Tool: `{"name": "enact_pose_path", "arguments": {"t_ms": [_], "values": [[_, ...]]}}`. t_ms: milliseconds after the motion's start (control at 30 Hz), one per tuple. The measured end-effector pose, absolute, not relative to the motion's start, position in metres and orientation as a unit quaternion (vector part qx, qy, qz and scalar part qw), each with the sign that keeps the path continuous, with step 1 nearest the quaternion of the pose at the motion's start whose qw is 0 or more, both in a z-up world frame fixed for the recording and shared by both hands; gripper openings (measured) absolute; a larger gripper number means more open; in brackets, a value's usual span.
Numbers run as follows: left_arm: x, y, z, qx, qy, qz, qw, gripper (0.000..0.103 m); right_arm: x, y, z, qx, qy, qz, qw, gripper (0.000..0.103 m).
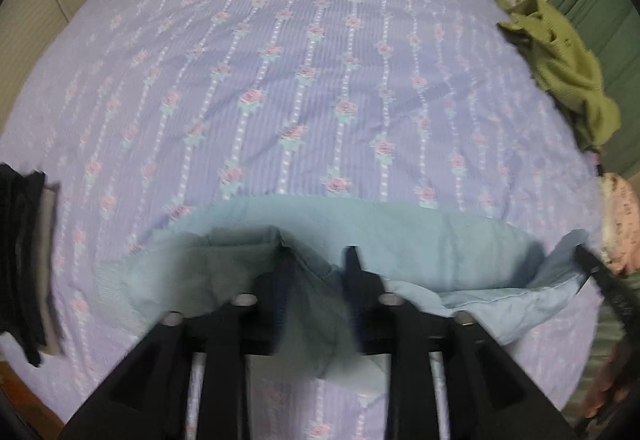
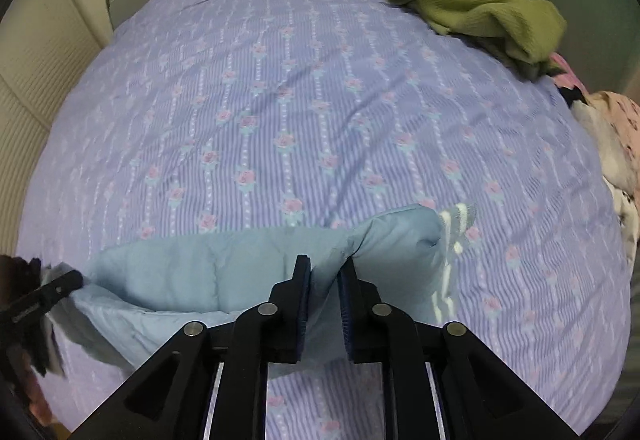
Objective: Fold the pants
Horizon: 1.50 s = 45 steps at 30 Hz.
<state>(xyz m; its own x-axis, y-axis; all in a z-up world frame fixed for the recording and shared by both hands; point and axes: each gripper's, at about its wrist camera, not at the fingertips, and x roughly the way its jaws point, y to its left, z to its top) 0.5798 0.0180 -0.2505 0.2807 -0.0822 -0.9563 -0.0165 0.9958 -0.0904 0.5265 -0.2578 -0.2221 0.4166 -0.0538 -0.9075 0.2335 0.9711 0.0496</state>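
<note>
Floral bedspread (image 2: 304, 88), seemingly beige walls (image 2: 36, 52)

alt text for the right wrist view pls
The right tool points down at light blue pants on a purple floral bedspread, its fingers apart with a fold of the fabric between them. The left tool reaches the pants' left edge; a green garment lies at the far right.

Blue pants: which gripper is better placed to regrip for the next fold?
Probably right: the right gripper stands open astride a neat ridge of the pants; the left gripper straddles bunched, blurred cloth.
</note>
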Motion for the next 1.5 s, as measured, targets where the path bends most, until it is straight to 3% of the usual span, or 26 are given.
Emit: {"name": "enact_pose_path", "arguments": {"t_ms": [33,67,167,367,600,1067,1133,1200,1300,1500], "values": [[0.581,0.018,-0.248,-0.029,0.597,-0.012,0.802,0.063,0.527,-0.260,-0.218,0.077,0.526,-0.102,0.841,0.057],[0.579,0.020,-0.242,-0.018,0.586,-0.006,0.810,0.071,0.524,-0.263,-0.210,0.069,0.513,-0.122,0.847,0.069],[0.572,0.025,-0.221,-0.010,0.554,-0.015,0.832,0.079,0.515,-0.269,-0.195,0.066,0.495,-0.130,0.857,0.070],[0.531,0.022,-0.198,0.045,0.507,-0.058,0.859,0.082,0.480,-0.277,-0.189,0.084,0.487,-0.109,0.862,0.070],[0.491,0.007,-0.228,0.063,0.538,-0.065,0.838,0.082,0.455,-0.287,-0.230,0.111,0.508,-0.096,0.848,0.070],[0.529,-0.007,-0.266,0.059,0.582,0.018,0.811,0.082,0.520,-0.330,-0.328,0.250,0.580,-0.131,0.764,0.068],[0.530,-0.006,-0.269,0.045,0.588,0.019,0.807,0.082,0.523,-0.328,-0.333,0.248,0.584,-0.130,0.762,0.056],[0.529,-0.006,-0.270,0.032,0.592,0.019,0.805,0.082,0.521,-0.325,-0.331,0.236,0.582,-0.129,0.767,0.031],[0.528,-0.010,-0.268,0.018,0.591,0.013,0.806,0.082,0.508,-0.332,-0.323,0.263,0.569,-0.129,0.768,0.009],[0.525,-0.026,-0.257,0.032,0.579,-0.012,0.815,0.082,0.469,-0.346,-0.294,0.308,0.530,-0.127,0.780,0.003]]}}
